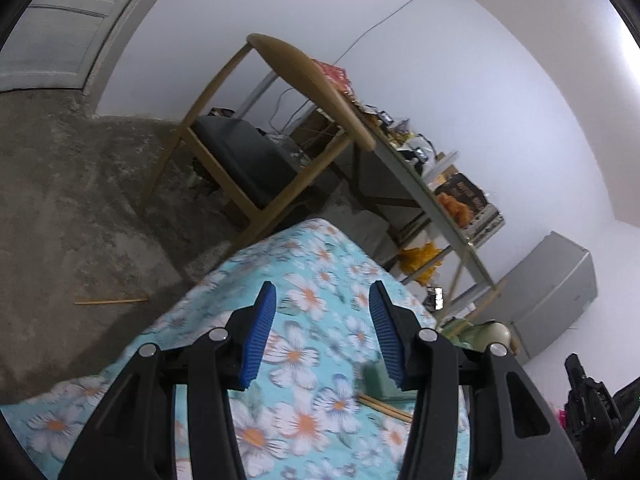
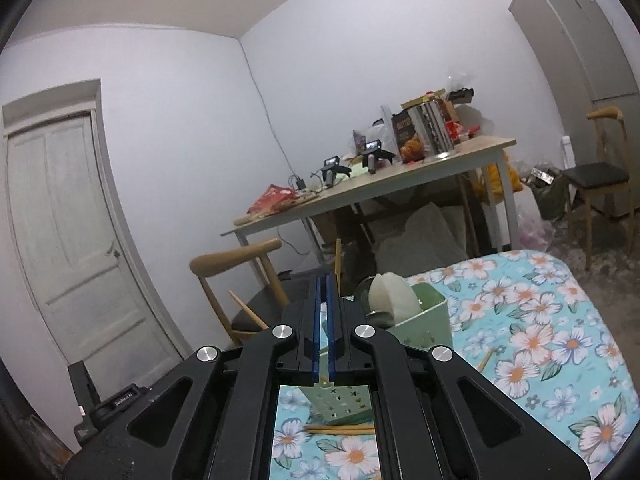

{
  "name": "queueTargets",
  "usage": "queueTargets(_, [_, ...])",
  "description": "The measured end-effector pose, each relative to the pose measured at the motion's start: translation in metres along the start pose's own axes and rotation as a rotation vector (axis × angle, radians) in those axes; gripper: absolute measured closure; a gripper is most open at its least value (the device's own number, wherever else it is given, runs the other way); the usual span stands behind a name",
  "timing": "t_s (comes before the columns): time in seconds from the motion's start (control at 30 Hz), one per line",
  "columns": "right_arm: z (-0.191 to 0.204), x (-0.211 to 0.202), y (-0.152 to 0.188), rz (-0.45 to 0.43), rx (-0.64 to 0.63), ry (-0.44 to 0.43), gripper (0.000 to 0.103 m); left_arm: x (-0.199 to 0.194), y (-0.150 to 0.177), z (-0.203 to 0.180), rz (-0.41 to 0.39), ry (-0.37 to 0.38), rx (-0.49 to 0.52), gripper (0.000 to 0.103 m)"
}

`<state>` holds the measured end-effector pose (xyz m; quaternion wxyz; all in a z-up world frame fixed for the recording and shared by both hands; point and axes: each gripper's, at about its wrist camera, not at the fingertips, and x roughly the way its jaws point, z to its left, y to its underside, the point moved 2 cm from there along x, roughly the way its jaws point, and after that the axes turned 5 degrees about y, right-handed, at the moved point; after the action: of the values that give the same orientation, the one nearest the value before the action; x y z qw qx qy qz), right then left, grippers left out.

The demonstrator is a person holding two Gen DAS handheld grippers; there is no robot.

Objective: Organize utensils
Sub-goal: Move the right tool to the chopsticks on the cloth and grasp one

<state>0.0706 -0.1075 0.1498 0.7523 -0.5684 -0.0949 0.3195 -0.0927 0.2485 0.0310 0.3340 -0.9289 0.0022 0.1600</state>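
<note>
In the right wrist view my right gripper (image 2: 323, 279) is shut, its blue pads almost touching and nothing visible between them. Just behind it stands a pale green perforated utensil holder (image 2: 428, 314) with a white spoon (image 2: 390, 296) and a metal utensil inside. One chopstick (image 2: 338, 264) rises upright beside the right finger, and another chopstick (image 2: 248, 311) slants out to the left. A chopstick pair (image 2: 340, 429) lies on the floral cloth below the gripper. In the left wrist view my left gripper (image 1: 322, 286) hangs open over the cloth, empty, with the holder's corner (image 1: 380, 384) and chopsticks (image 1: 386, 407) beside its right finger.
The floral tablecloth (image 2: 540, 340) covers the work table. A wooden chair (image 1: 256, 160) stands beyond its edge, and a single chopstick (image 1: 112, 301) lies on the concrete floor. A cluttered table (image 2: 380, 188), a second chair (image 2: 596, 176), a fridge (image 2: 580, 40) and a door (image 2: 68, 220) stand further off.
</note>
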Motion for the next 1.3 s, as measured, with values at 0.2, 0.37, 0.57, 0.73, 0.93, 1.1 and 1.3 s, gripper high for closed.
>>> queueTargets(0.2, [-0.035,-0.002,0.009,0.089,0.044,0.111,0.082,-0.009,-0.01,0.019,0.001,0.004,-0.036,0.057])
queueTargets(0.37, [-0.104,0.039,0.047,0.311,0.236,0.18,0.07,-0.01,-0.013,0.027,0.016,0.009,-0.061,0.057])
queueTargets(0.57, [-0.146,0.104,0.084,0.46,0.27,0.31,0.069,-0.006,-0.008,0.017,0.038,0.01,-0.013,0.057])
queueTargets(0.73, [-0.17,0.141,0.092,0.493,0.304,0.347,0.06,0.002,-0.004,0.007,0.057,-0.026,0.079,0.057])
queueTargets(0.93, [-0.174,0.163,0.099,0.544,0.176,0.415,0.089,0.009,-0.006,0.006,0.056,-0.096,0.161,0.057])
queueTargets(1.1, [-0.16,0.141,0.077,0.403,0.179,0.371,0.099,0.012,-0.011,0.023,0.056,-0.126,0.096,0.057])
queueTargets(1.3, [-0.154,0.101,0.045,0.265,0.243,0.304,0.099,0.009,-0.01,0.025,0.047,-0.131,0.093,0.057])
